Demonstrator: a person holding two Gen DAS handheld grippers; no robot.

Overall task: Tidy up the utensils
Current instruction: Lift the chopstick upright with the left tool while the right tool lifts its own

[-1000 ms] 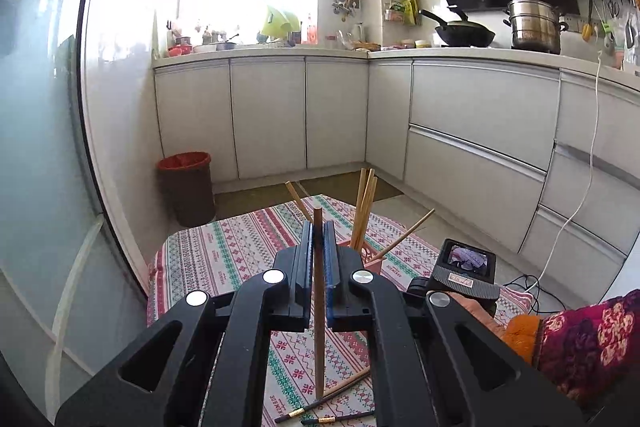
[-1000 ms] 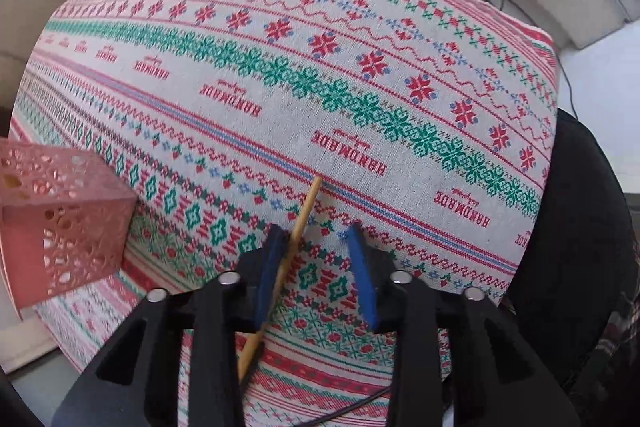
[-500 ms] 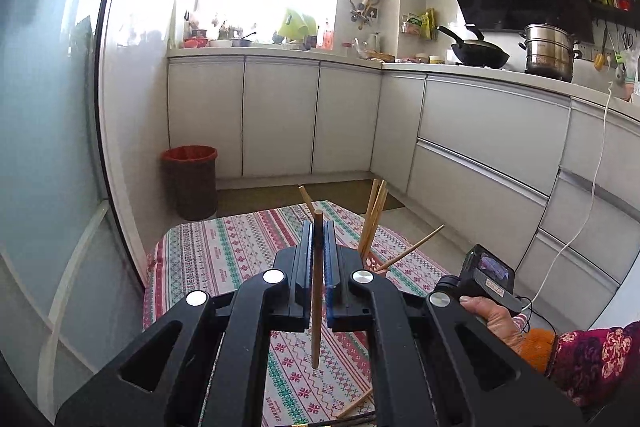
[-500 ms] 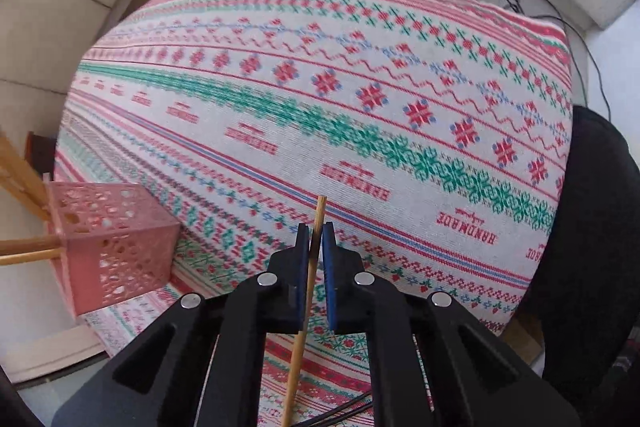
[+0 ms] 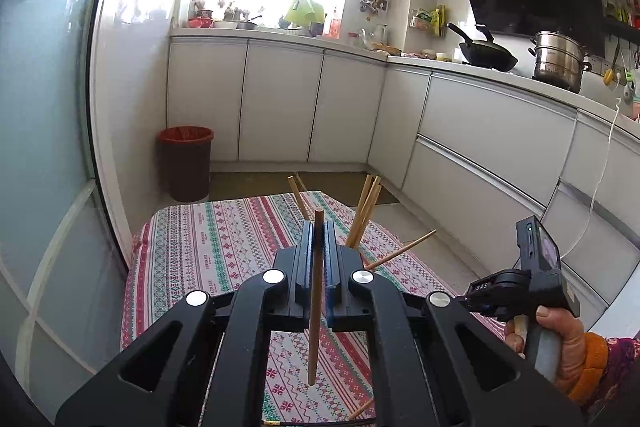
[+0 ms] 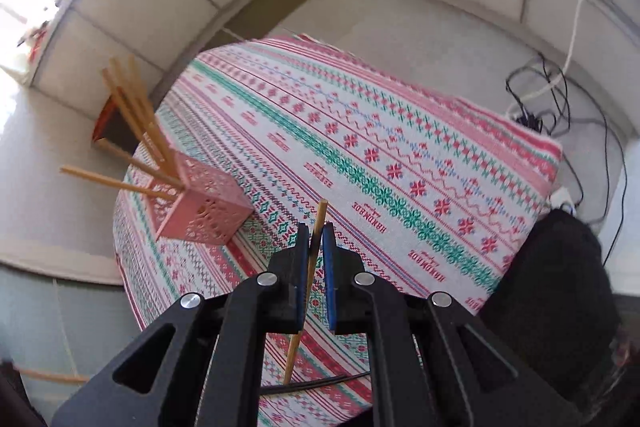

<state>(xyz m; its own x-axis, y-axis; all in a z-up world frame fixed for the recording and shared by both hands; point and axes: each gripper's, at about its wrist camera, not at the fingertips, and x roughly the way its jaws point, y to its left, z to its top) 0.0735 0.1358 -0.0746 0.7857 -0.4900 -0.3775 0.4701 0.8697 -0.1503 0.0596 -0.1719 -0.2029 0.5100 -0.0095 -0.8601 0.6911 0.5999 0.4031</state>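
My left gripper [image 5: 319, 227] is shut on a wooden chopstick [image 5: 314, 331] that hangs upright above the patterned tablecloth [image 5: 224, 247]. My right gripper [image 6: 316, 231] is shut on another wooden chopstick [image 6: 298, 331], lifted off the cloth. A pink perforated holder [image 6: 200, 205] stands on the table's left part with several chopsticks [image 6: 132, 115] leaning out of it. In the left wrist view only those chopsticks [image 5: 366, 211] show beyond the fingers; the holder itself is hidden. The right hand and its gripper handle [image 5: 532, 291] show at the right.
A black chopstick [image 6: 320, 383] lies on the cloth near the front edge, and another wooden one [image 5: 360, 409] shows there. A black chair back [image 6: 548, 279] stands right of the table. Cables [image 6: 560, 99] lie on the floor. A red bin [image 5: 185, 167] stands by the cabinets.
My right gripper closed on the chopstick and lifted it off the cloth, pulling back so the holder came into view. My left gripper rose with its chopstick.
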